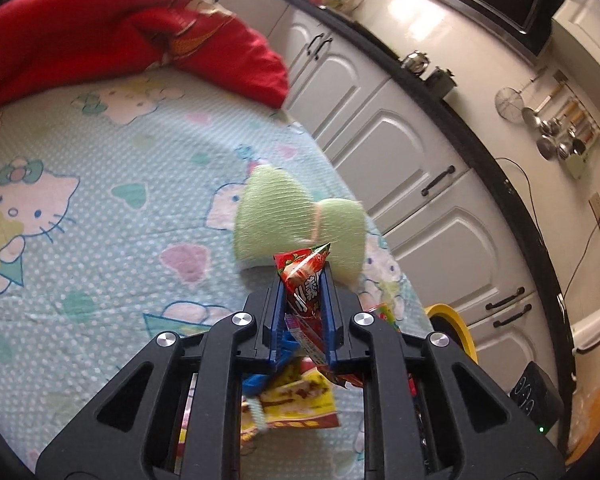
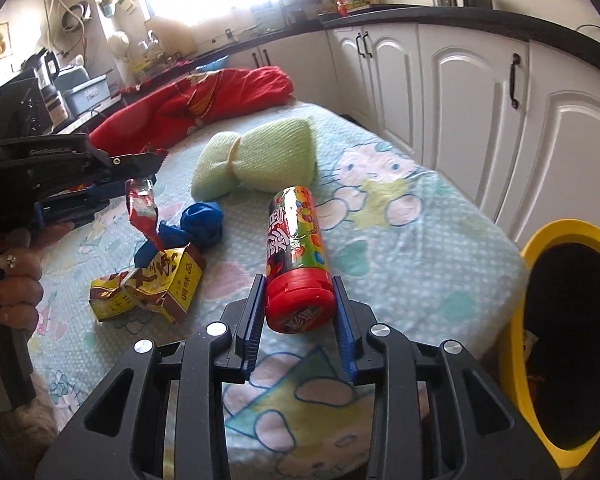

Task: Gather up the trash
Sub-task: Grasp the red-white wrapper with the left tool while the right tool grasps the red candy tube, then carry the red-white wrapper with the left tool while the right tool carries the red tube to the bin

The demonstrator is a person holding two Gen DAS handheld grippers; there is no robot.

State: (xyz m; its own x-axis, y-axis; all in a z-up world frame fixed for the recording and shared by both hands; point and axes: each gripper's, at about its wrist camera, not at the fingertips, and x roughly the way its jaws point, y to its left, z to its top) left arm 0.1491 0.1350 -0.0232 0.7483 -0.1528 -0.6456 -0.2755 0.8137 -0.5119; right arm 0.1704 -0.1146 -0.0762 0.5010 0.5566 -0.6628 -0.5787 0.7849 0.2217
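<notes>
My left gripper is shut on a crumpled red snack wrapper, whose tip sticks out past the blue pads. From the right wrist view, the left gripper holds that wrapper hanging above the bed, a hand on its grip. My right gripper is shut on a colourful candy tube, gripped at its red cap and lifted off the sheet. A torn yellow seasoning packet lies on the sheet, also visible under the left gripper. A yellow-rimmed bin stands at the bed's right edge.
A green cloth bundle and a blue cloth ball lie mid-bed on the cartoon-cat sheet. A red blanket is heaped at the far end. White cabinets with a dark countertop run along the right.
</notes>
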